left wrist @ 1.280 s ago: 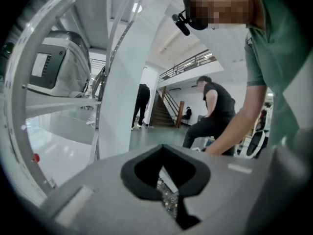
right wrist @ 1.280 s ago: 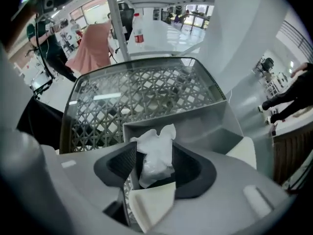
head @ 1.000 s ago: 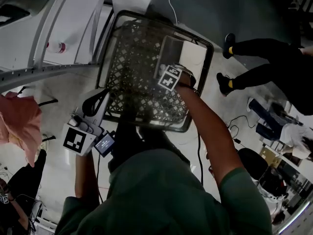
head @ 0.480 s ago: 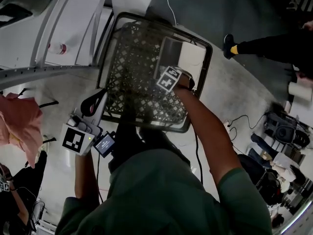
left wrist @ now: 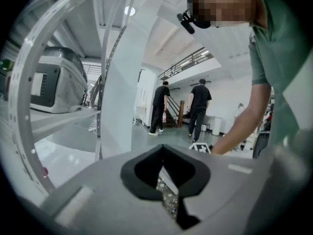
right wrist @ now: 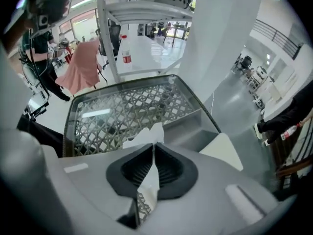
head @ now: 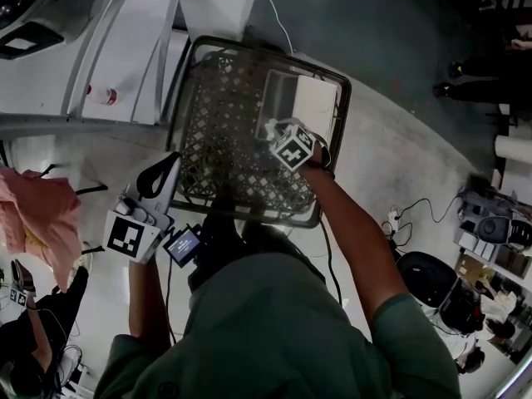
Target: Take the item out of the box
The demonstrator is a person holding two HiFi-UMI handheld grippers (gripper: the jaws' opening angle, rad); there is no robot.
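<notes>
the pale grey floor (head: pixel 100 165) carries a dark plastic box with lattice walls and a lattice bottom (head: pixel 224 131), standing beside a white metal shelf frame (head: pixel 125 48). in the far right corner of the box lies a pale flat rectangular piece (head: pixel 316 106); whether it is one with the gripped item i cannot tell. the left gripper (head: pixel 170 163) hangs outside the box at its near left corner, jaws together with nothing seen between them, taking no part for now. the right gripper (right wrist: pixel 153 170) points steeply down over the right half of the box; its jaws have just been closing and now stand clenched on the item, a thin white crumpled sheet (right wrist: pixel 146 137), paper or film, whose edge sticks up past the pads. the sheet is over the lattice bottom, inside the line of the rim. by my reading, the step in hand is the lift: the grasp is made, but the item is not yet out of the box. the next move likely calls for a straight rise until the trailing end passes the rim, then a carry sideways, with the grip held firm, since so thin a sheet could slip or catch on the lattice.
</notes>
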